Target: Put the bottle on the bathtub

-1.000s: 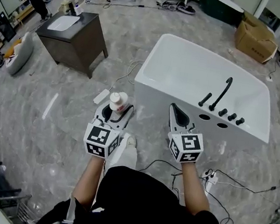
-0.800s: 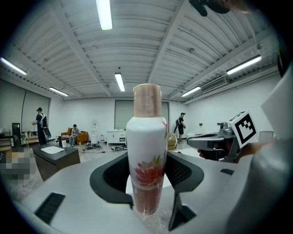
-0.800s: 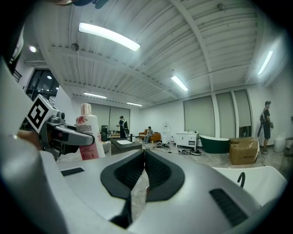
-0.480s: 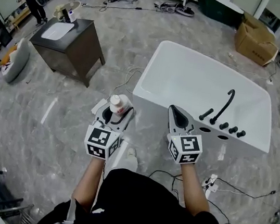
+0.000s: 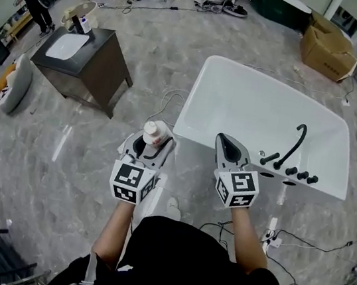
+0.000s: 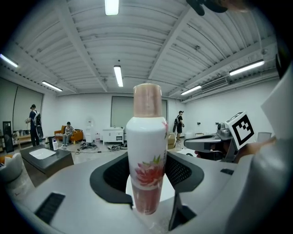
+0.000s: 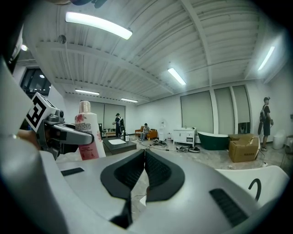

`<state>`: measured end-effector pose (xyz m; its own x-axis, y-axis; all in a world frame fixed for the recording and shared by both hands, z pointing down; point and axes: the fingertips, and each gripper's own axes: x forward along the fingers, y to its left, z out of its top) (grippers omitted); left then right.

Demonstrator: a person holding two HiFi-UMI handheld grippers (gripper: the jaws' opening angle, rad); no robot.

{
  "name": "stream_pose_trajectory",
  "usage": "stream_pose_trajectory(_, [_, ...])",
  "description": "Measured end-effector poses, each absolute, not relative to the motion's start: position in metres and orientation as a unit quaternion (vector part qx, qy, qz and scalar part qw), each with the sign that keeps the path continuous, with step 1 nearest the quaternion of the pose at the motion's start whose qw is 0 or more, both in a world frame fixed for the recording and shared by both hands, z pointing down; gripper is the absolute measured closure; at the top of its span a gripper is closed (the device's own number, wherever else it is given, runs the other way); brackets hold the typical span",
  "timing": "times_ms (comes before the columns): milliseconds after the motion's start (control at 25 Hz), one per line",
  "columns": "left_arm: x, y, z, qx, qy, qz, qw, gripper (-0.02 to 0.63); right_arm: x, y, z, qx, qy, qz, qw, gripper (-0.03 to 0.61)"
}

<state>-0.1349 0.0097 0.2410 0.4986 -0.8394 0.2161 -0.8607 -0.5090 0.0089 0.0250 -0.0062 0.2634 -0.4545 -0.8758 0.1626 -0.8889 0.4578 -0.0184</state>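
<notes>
My left gripper [image 5: 149, 142] is shut on a white bottle [image 5: 154, 132] with a pink flower print and a pale pink cap; it stands upright between the jaws in the left gripper view [image 6: 146, 157]. The bottle hangs over the floor just left of the white bathtub [image 5: 239, 101], near its front left corner. My right gripper [image 5: 229, 148] is shut with nothing in it, its jaws touching [image 7: 143, 173], and hovers at the tub's front rim. The bottle [image 7: 89, 137] also shows at the left of the right gripper view. A black faucet [image 5: 294, 145] stands on the tub's near right rim.
A dark vanity cabinet with a white sink [image 5: 80, 62] stands to the left. Cables [image 5: 271, 235] and a power strip lie on the marble floor near my feet. A cardboard box [image 5: 327, 51] and a dark tub [image 5: 278, 3] are behind. People stand at the room's edges.
Both grippers have come closer to the tub; its front rim now lies right by the right gripper, and the bottle stays held in the left gripper.
</notes>
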Motion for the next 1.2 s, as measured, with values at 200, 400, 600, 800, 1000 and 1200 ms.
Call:
stream_pose_trajectory(200, [-0.155, -0.028, 0.247, 0.868, -0.484, 0.093, 0.061, 0.377, 0.006, -0.042, 0.270, 0.526, -0.846, 0.057, 0.067, 0.554])
stream_pose_trajectory(400, [-0.167, -0.049, 0.255, 0.872, -0.475, 0.092, 0.072, 0.377, -0.004, -0.059, 0.279, 0.534, -0.840, 0.061, 0.074, 0.554])
stream_pose_trajectory(600, [-0.171, -0.066, 0.273, 0.873, -0.470, 0.100, 0.079, 0.377, -0.007, -0.070, 0.293, 0.534, -0.838, 0.066, 0.092, 0.554])
stream_pose_trajectory(800, [-0.170, -0.085, 0.287, 0.873, -0.468, 0.107, 0.081, 0.377, -0.005, -0.085, 0.306, 0.533, -0.836, 0.076, 0.104, 0.554])
stream_pose_trajectory(1000, [-0.162, -0.100, 0.299, 0.872, -0.467, 0.115, 0.093, 0.377, 0.000, -0.100, 0.318, 0.528, -0.837, 0.089, 0.116, 0.554])
stream_pose_trajectory(1200, [-0.153, -0.119, 0.317, 0.867, -0.471, 0.124, 0.103, 0.377, 0.010, -0.119, 0.334, 0.520, -0.839, 0.100, 0.127, 0.554])
